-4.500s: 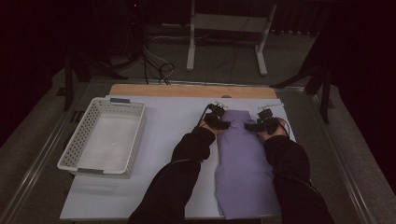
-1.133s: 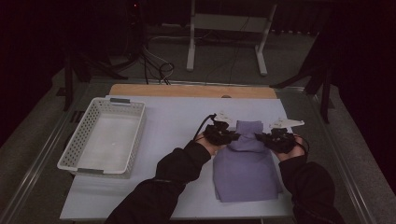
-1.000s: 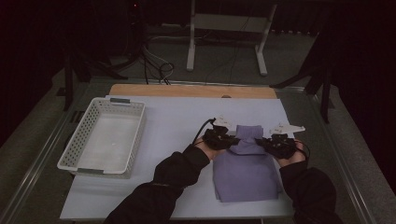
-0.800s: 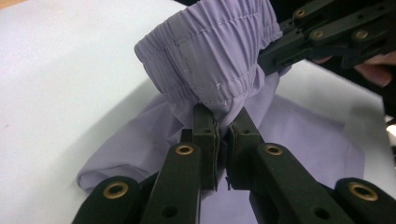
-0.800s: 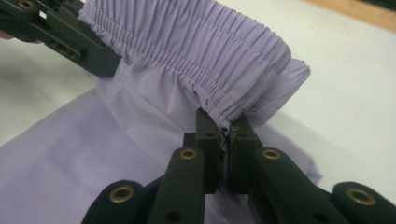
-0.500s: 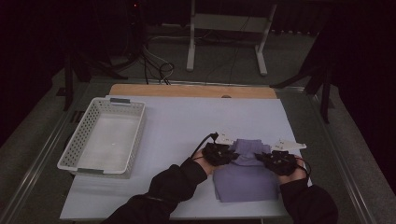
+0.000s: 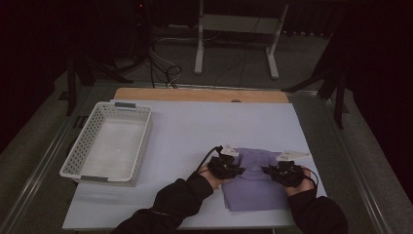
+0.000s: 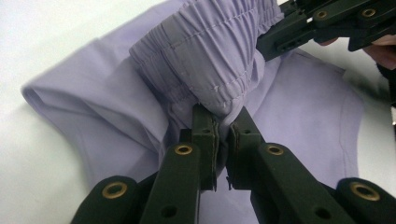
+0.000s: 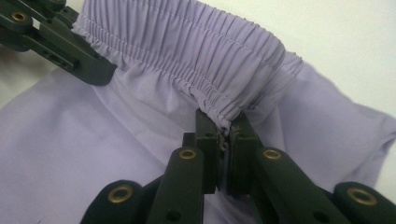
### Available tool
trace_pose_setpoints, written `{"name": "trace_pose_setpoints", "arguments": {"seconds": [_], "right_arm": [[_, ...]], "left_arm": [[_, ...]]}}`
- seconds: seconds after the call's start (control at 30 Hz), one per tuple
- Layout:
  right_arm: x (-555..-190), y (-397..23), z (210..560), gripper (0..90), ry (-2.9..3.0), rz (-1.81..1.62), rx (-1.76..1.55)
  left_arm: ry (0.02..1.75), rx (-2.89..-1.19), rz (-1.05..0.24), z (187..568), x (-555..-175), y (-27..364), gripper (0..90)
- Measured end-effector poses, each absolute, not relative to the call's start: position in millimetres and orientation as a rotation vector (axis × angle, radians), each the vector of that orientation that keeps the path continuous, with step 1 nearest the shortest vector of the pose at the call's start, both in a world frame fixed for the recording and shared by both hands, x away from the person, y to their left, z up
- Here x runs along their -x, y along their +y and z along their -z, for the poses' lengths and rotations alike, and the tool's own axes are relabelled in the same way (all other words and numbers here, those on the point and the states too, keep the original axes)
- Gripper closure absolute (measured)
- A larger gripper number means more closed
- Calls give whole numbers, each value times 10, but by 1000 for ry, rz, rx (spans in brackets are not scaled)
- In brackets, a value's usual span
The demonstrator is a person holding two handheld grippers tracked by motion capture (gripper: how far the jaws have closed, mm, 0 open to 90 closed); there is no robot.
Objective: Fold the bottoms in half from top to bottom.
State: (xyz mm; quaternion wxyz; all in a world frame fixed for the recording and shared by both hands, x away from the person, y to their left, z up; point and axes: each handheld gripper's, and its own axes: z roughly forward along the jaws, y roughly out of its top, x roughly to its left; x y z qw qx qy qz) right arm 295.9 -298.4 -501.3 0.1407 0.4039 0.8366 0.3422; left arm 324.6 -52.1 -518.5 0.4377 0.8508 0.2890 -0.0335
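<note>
Lilac shorts lie folded on the white table near its front edge, right of centre. The elastic waistband is doubled back over the rest of the cloth. My left gripper is shut on the waistband's left end. My right gripper is shut on the waistband's right end. In the left gripper view the right gripper reaches in at the top right; in the right gripper view the left gripper lies at the top left. Both grippers hold the band low over the folded cloth.
A white plastic basket with nothing in it stands at the table's left. A wooden strip runs along the far edge. Bare white table lies between the basket and the shorts. Dark floor, cables and a stand's legs lie beyond.
Both grippers have drawn the waistband toward the front edge and downward, folding the shorts over themselves into a shorter stack. The basket has not moved.
</note>
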Motion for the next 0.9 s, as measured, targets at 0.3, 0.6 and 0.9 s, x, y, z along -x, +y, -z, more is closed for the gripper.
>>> {"name": "trace_pose_setpoints", "arguments": {"seconds": [0.3, 0.6, 0.9], "right_arm": [[-2924, -2966, 5107, 848, 2469, -959, -1194], [-2918, -2961, 5107, 792, 2489, -930, -1182], [-2862, -3076, 4819, 669, 2444, -943, -1160]], "left_arm": [[742, -2155, 101, 5285, -3242, -510, 814], [731, -2158, 94, 5274, -3256, -499, 738], [736, -2091, -3, 4991, -3266, -262, 670]]}}
